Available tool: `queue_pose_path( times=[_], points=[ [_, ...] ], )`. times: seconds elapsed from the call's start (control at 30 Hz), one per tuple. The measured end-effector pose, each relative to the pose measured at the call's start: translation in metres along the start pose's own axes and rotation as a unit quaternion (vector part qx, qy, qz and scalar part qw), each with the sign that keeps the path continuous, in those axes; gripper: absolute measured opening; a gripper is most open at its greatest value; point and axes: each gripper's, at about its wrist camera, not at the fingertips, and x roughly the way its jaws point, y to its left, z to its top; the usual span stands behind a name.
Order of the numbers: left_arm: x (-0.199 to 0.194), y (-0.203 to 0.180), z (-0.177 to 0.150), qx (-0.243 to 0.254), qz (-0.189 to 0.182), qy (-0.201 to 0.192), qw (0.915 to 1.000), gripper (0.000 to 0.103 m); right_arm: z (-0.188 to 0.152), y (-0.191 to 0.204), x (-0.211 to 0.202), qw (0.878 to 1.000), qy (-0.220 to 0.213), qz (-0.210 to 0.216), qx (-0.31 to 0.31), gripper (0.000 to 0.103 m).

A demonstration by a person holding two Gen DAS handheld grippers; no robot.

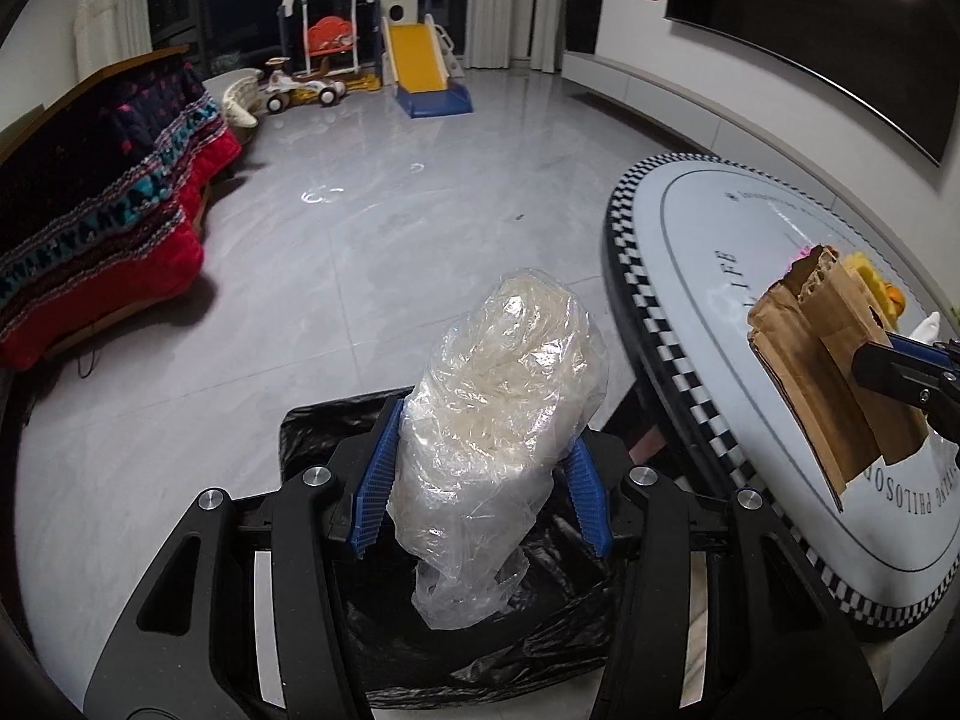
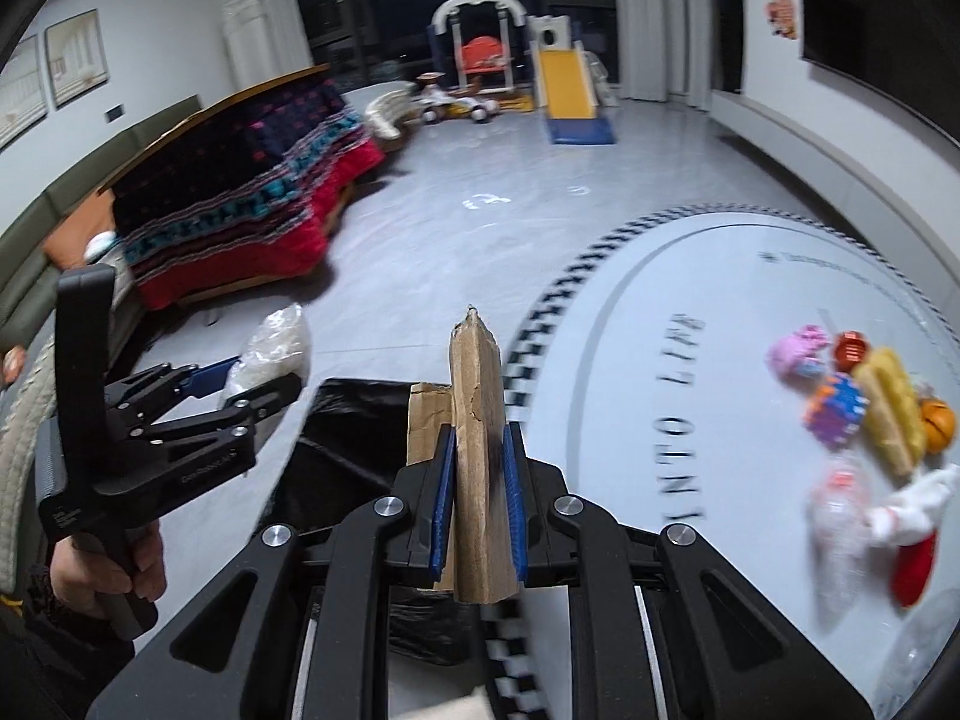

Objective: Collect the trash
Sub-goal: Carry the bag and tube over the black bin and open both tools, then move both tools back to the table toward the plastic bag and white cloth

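My left gripper [image 1: 480, 468] is shut on a crumpled clear plastic bag [image 1: 504, 396] and holds it over the open black trash bag [image 1: 480, 642] on the floor. The left gripper [image 2: 240, 381] with the plastic bag [image 2: 276, 348] also shows in the right wrist view. My right gripper [image 2: 477, 480] is shut on a piece of brown cardboard [image 2: 477, 420], held upright at the table's edge beside the black trash bag [image 2: 348, 438]. The cardboard [image 1: 822, 372] also shows in the left wrist view, over the table.
A round white table [image 2: 720, 312] with a checkered rim holds toys [image 2: 864, 396], a clear plastic bottle [image 2: 834, 528] and a red-and-white cloth item [image 2: 912, 528]. A sofa with a patterned blanket [image 1: 102, 204] stands at the left. A toy slide [image 1: 420, 60] stands far back.
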Motion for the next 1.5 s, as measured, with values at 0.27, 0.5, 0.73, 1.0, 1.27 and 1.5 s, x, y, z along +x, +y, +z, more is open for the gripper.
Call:
queue_pose_path(
  times=[0.27,0.5,0.73,1.0,1.27,1.5],
  points=[
    [0.006,0.048,-0.013,-0.033,0.069,0.012,0.9970,0.097,-0.005,0.056,0.044,0.996,0.044,0.075,-0.029,0.051],
    [0.006,0.068,-0.014,-0.064,0.071,0.021,0.9952,0.097,-0.007,0.057,0.037,0.995,0.038,0.085,-0.026,0.055],
    [0.005,0.042,-0.009,-0.039,0.048,0.023,0.9978,0.097,-0.012,0.037,0.013,0.998,0.014,0.067,-0.013,0.056],
    [0.004,-0.022,0.014,0.016,-0.005,0.008,0.9998,0.097,-0.018,-0.011,-0.019,0.999,-0.022,0.017,0.023,0.056],
    [0.013,-0.109,0.035,0.087,-0.078,0.009,0.9931,0.097,-0.038,-0.083,-0.058,0.994,-0.047,-0.061,0.078,0.058],
    [0.020,-0.187,0.041,0.154,-0.126,0.015,0.9798,0.097,-0.056,-0.157,-0.091,0.977,-0.066,-0.134,0.150,0.059]
  ],
)
